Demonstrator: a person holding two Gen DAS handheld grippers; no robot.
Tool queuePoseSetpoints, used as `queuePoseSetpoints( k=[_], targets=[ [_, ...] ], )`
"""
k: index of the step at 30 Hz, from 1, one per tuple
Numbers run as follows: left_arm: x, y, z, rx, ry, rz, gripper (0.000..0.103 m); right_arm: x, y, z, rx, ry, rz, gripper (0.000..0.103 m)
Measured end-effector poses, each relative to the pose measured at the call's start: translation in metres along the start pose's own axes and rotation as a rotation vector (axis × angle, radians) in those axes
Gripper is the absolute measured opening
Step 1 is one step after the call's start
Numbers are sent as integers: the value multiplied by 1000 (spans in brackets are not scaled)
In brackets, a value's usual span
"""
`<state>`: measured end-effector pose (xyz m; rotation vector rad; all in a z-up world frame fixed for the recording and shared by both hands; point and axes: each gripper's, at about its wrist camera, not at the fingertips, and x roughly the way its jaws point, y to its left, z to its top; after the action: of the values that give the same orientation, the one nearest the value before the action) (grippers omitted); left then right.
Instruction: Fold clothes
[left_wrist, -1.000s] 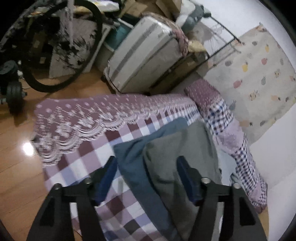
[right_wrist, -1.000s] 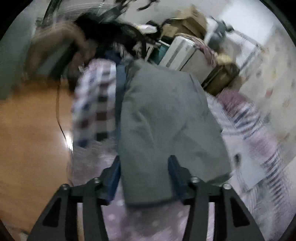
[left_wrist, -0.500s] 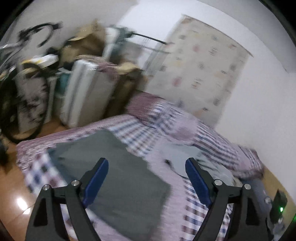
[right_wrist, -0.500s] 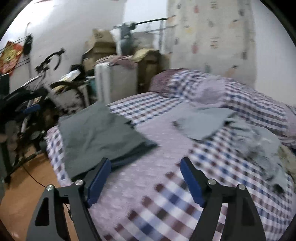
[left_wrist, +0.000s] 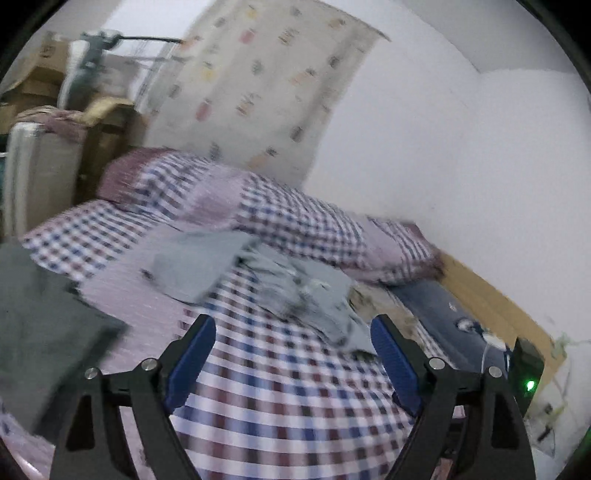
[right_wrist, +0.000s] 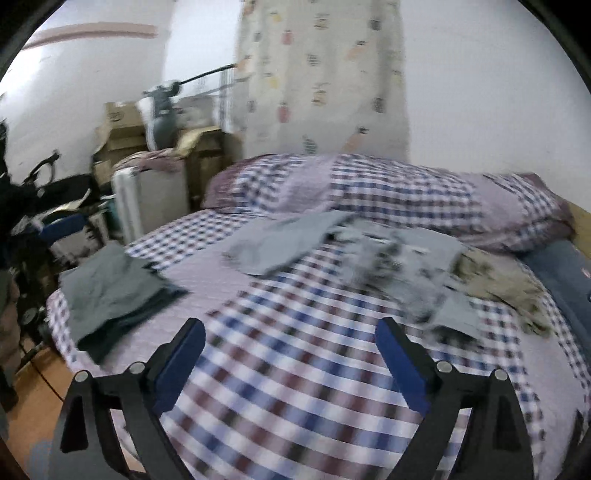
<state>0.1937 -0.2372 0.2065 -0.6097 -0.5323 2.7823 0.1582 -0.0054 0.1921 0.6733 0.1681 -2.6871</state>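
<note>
A folded stack of dark grey and blue clothes (right_wrist: 110, 291) lies at the bed's left corner; it also shows in the left wrist view (left_wrist: 40, 325). An unfolded light grey garment (right_wrist: 280, 240) lies spread in the middle of the checked bed (right_wrist: 295, 369), with a crumpled grey piece (right_wrist: 406, 273) to its right. The same garment shows in the left wrist view (left_wrist: 199, 262). My left gripper (left_wrist: 291, 354) is open and empty above the bedspread. My right gripper (right_wrist: 291, 354) is open and empty, short of the grey garments.
Checked pillows (right_wrist: 369, 192) line the wall. A beige-brown garment (right_wrist: 498, 280) and a dark blue one (right_wrist: 565, 273) lie at the right. A suitcase (right_wrist: 147, 199), boxes (right_wrist: 122, 133) and a bicycle (right_wrist: 33, 192) stand left of the bed. A device with a green light (left_wrist: 528, 373) sits at the right.
Both grippers have swung up and right from over the folded stack toward the middle of the bed. Both have opened wider and stay empty.
</note>
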Motion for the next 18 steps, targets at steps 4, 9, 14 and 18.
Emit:
queuePoseSetpoints(
  k=[4, 9, 14, 18],
  targets=[
    [53, -52, -27, 69, 89, -8, 89, -14, -72, -16, 57, 16, -95, 102],
    [118, -89, -59, 107, 172, 19, 89, -10, -165, -42, 173, 68, -217, 102],
    [194, -107, -94, 128, 261, 67, 89, 12, -237, -70, 283, 116, -256, 103],
    [251, -111, -126, 185, 358, 166, 89, 57, -274, -99, 356, 190, -226, 103]
  ],
)
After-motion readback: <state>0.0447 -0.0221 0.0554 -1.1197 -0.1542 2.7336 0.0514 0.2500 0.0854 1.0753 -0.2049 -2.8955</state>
